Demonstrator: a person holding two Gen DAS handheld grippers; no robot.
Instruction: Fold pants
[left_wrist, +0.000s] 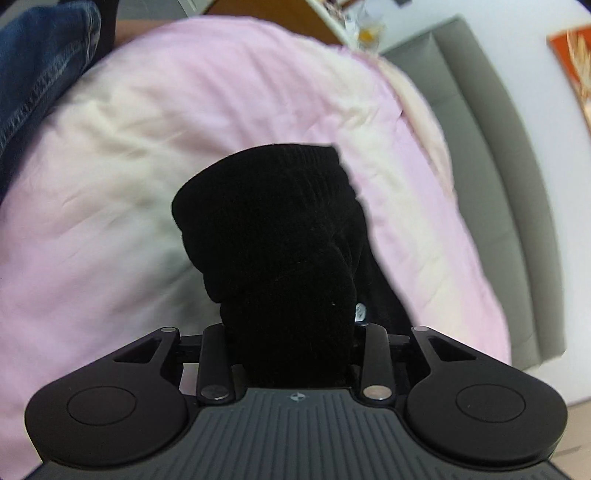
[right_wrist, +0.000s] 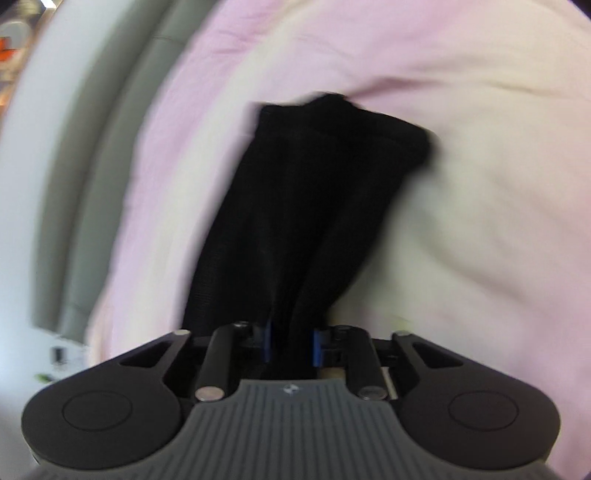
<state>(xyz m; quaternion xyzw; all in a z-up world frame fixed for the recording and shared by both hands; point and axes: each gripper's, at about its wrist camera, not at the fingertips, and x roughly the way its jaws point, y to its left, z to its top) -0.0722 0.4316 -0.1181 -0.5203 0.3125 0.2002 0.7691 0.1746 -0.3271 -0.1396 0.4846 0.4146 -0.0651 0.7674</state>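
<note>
The black pants (left_wrist: 273, 221) hang in a thick bunch over a pink and cream bed cover (left_wrist: 166, 129). My left gripper (left_wrist: 291, 325) is shut on that bunch, and the cloth hides its fingertips. In the right wrist view, a ribbed cuff end of the black pants (right_wrist: 314, 184) stretches away from my right gripper (right_wrist: 291, 339), lifted above the cover. Its blue pads (right_wrist: 267, 341) are shut on the cloth. This view is blurred.
Blue jeans (left_wrist: 37, 62) lie at the top left of the left wrist view. A grey padded bed frame (left_wrist: 498, 192) runs along the cover's right side, with a white wall and an orange picture (left_wrist: 572, 66) behind. The same frame (right_wrist: 74, 184) lies at the left in the right wrist view.
</note>
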